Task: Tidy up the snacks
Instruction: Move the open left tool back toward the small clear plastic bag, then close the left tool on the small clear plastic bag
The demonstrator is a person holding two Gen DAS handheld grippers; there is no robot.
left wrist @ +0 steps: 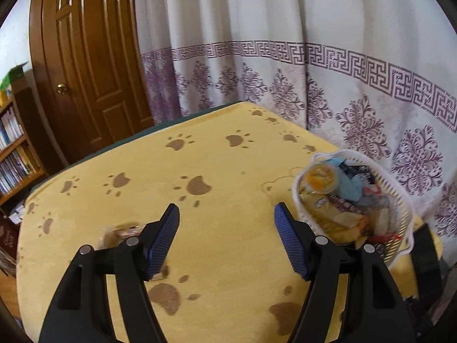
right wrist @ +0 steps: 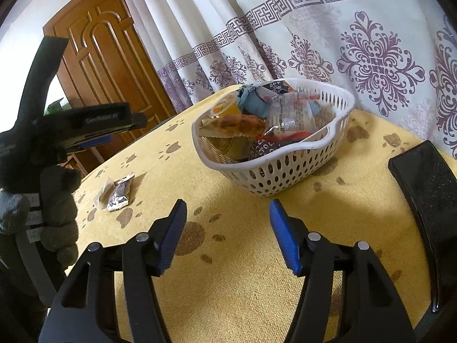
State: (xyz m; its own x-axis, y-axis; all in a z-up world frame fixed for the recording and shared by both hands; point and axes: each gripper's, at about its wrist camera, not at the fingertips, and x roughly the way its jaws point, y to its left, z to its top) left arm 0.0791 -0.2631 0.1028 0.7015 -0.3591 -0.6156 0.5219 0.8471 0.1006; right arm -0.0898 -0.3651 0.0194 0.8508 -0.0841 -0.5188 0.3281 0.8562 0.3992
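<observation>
A white slotted basket (right wrist: pixel 285 171) full of wrapped snacks stands on the yellow paw-print tablecloth (right wrist: pixel 242 271), just beyond my right gripper (right wrist: pixel 227 208), which is open with nothing between its blue pads. Two small loose snack packets (right wrist: pixel 117 191) lie on the cloth to its left. A gloved hand (right wrist: pixel 57 200) holds the left gripper (right wrist: pixel 97 140) above and left of those packets. In the left wrist view the left gripper (left wrist: pixel 226 214) is open and empty over bare cloth. The basket (left wrist: pixel 397 191) is to its right, and a packet (left wrist: pixel 125 228) shows blurred, partly hidden behind its left finger.
A patterned curtain (left wrist: pixel 285 57) hangs close behind the table's far edge. A wooden door (left wrist: pixel 85 57) and a bookshelf (left wrist: pixel 14 148) stand at the left. A glossy black object (right wrist: pixel 428 200) rises at the table's right edge, near the basket.
</observation>
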